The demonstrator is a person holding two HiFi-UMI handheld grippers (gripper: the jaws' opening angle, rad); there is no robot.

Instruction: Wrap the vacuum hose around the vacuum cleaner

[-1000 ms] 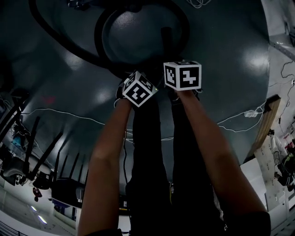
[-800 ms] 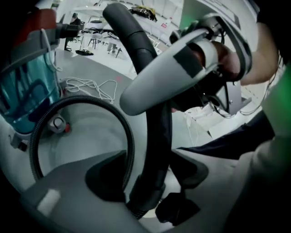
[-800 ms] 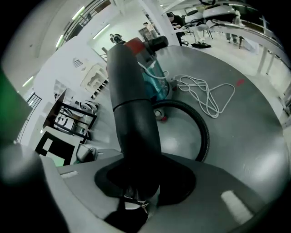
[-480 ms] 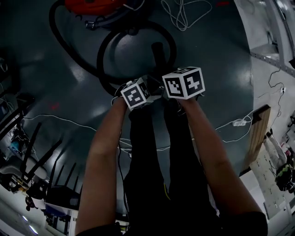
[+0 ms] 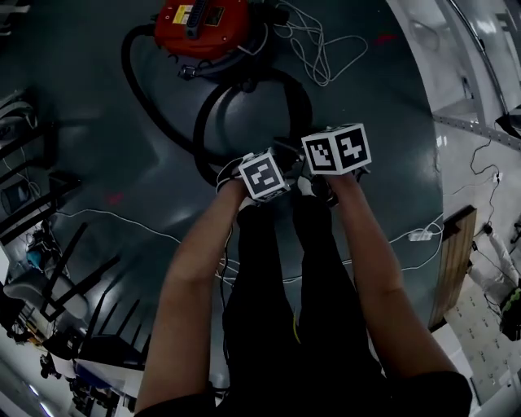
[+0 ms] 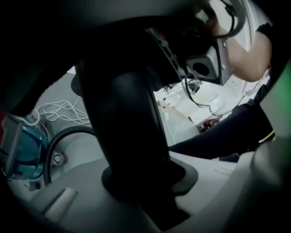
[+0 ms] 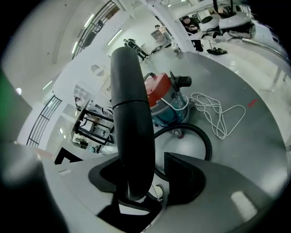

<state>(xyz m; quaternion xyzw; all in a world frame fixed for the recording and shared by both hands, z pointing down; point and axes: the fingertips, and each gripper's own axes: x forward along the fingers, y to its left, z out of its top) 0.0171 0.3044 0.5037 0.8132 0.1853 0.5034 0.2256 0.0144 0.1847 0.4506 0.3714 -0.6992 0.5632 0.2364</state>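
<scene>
Floor (image 5: 106,163): dark grey and glossy. It looks like a workshop-type room on my screens, with white walls and racks round the edges.
Vacuum cleaner (image 5: 203,20): a canister with a red top and a bluish lower body. It sits on the floor at the top of the head view, well ahead of both grippers.
Vacuum hose (image 7: 207,141): black and ribbed, lying on the floor in loose loops beside the canister, not wound round it yet. One loop swings out to the left of the canister and another curls between it and the grippers.
Black tube (image 7: 132,136): the hose's stiff, smooth end piece, slightly curved. It's up off the floor and runs through both sets of jaws.
Left gripper (image 6: 145,177): the jaws have just been closing and look clamped on the black tube. The tube fills pretty much my whole left gripper view.
Right gripper (image 7: 145,179): the jaws have just been opening. The tube stands between them, leaning on the left-hand pad with a clear gap to the other pad, so there's no grip there.
Power cord (image 5: 321,49): white, a loose tangle on the floor just right of the canister.
Arms (image 5: 203,269): both reach down and forward, with the grippers side by side and close together.
Extras: a thin white cable (image 5: 122,216) trails across the floor, black stand legs (image 5: 77,273) are at the left edge, and a wooden board (image 5: 457,252) is at the right.
</scene>
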